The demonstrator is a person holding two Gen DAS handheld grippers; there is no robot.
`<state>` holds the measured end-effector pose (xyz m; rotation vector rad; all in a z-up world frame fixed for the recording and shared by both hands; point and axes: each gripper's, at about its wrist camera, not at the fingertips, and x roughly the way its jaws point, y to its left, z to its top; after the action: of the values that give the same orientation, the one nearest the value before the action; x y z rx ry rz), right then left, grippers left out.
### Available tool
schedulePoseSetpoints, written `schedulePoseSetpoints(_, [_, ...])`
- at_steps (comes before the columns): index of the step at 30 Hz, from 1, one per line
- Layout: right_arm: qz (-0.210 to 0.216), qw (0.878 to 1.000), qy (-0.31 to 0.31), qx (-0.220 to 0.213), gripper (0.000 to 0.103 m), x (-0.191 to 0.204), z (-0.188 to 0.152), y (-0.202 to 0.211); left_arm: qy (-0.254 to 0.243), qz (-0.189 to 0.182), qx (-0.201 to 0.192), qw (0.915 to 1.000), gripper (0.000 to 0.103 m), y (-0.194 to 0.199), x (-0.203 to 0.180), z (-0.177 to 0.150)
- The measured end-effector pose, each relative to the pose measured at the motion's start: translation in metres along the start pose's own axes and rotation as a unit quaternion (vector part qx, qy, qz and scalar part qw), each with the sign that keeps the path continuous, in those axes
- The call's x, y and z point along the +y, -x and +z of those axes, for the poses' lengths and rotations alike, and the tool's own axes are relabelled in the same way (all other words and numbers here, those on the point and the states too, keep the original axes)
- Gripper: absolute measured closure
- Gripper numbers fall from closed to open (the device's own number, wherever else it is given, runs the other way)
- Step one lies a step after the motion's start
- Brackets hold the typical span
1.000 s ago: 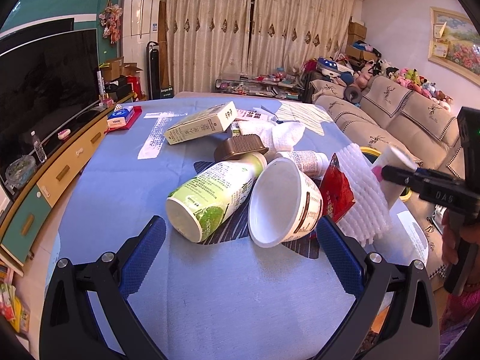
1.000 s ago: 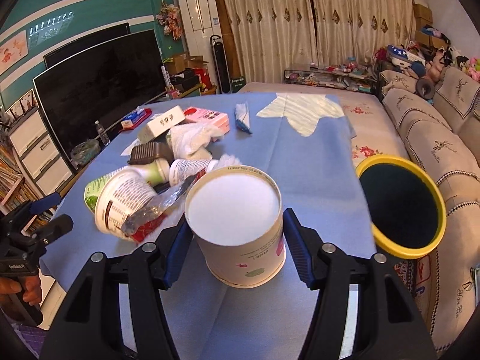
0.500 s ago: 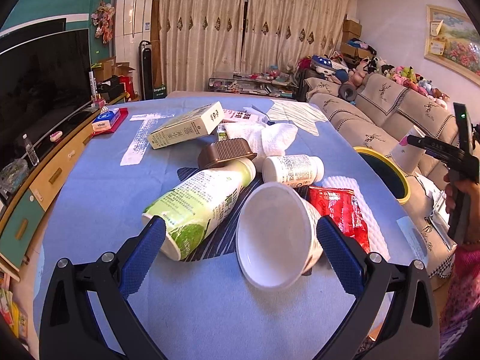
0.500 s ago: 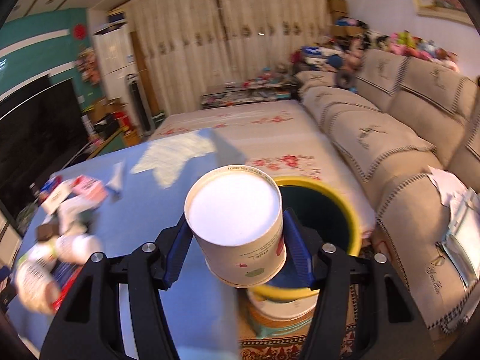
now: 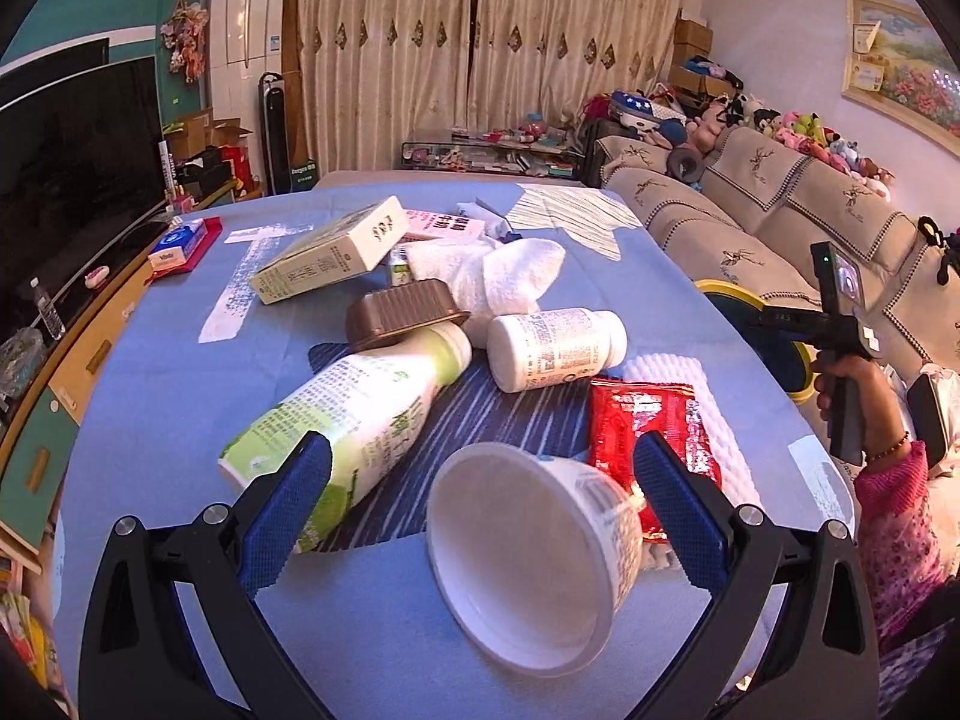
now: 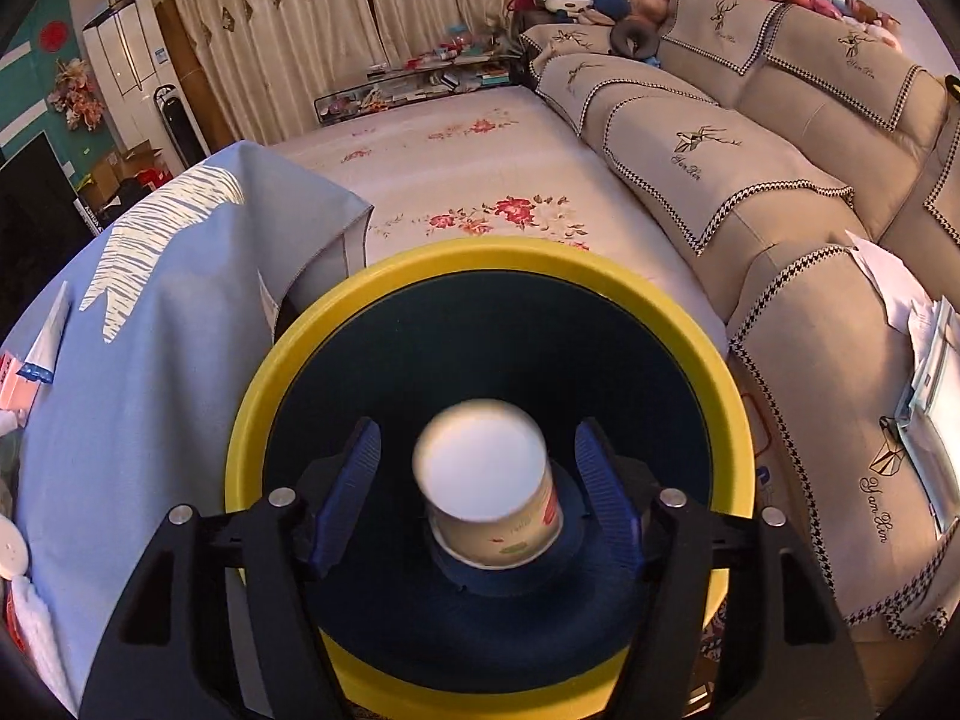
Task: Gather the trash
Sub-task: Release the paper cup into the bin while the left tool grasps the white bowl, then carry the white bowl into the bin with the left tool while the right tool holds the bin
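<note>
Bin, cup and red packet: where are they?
bin [image 6: 288, 354], right wrist view, yellow rim
cup [image 6: 480, 462], right wrist view, white end
red packet [image 5: 648, 420], left wrist view, middle

Low in the left wrist view a white plastic cup [image 5: 528, 552] looks smooth and faintly glossy, and at centre right a red foil wrapper [image 5: 651, 438] is crinkled and shiny. The blue tablecloth [image 5: 168, 384] at left is matt woven cloth. Near the middle sit a ribbed brown plastic tray [image 5: 405, 315] and a nubby white towel [image 5: 498, 276]. In the right wrist view the yellow bin rim [image 6: 372, 294] looks smooth, satin plastic.
</note>
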<state>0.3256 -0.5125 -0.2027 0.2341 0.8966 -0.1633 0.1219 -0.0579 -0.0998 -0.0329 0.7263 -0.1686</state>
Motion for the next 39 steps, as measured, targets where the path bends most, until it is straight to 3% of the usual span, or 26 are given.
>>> schedulePoseSetpoints(6, [0.017, 1.000, 0.003, -0.020, 0.034, 0.001, -0.007, 0.023, -0.006, -0.032, 0.011, 0.9994, 0.005, -0.001, -0.010, -0.003])
schedulePoseSetpoints(9, [0.022, 0.999, 0.008, -0.032, 0.032, 0.003, -0.012, 0.038, -0.024, -0.032, 0.014, 0.9991, 0.012, 0.003, -0.017, -0.008])
schedulePoseSetpoints(20, [0.033, 0.997, 0.023, -0.060, 0.031, 0.010, -0.022, 0.076, -0.032, -0.050, 0.052, 0.9969, 0.057, 0.007, -0.024, -0.026])
schedulePoseSetpoints(24, [0.040, 0.997, 0.030, -0.063, 0.031, 0.014, -0.025, 0.082, -0.038, -0.052, 0.065, 0.9958, 0.069, 0.007, -0.026, -0.032])
schedulePoseSetpoints(26, [0.041, 0.996, 0.033, -0.065, 0.031, 0.016, -0.027, 0.085, -0.041, -0.052, 0.066, 0.9956, 0.086, 0.009, -0.027, -0.034])
schedulePoseSetpoints(28, [0.042, 0.996, 0.033, -0.066, 0.031, 0.016, -0.028, 0.086, -0.048, -0.049, 0.066, 0.9955, 0.096, 0.011, -0.028, -0.036])
schedulePoseSetpoints(39, [0.046, 0.995, 0.032, -0.077, 0.031, 0.012, -0.032, 0.098, -0.113, -0.047, 0.032, 0.9920, 0.098, 0.025, -0.050, -0.019])
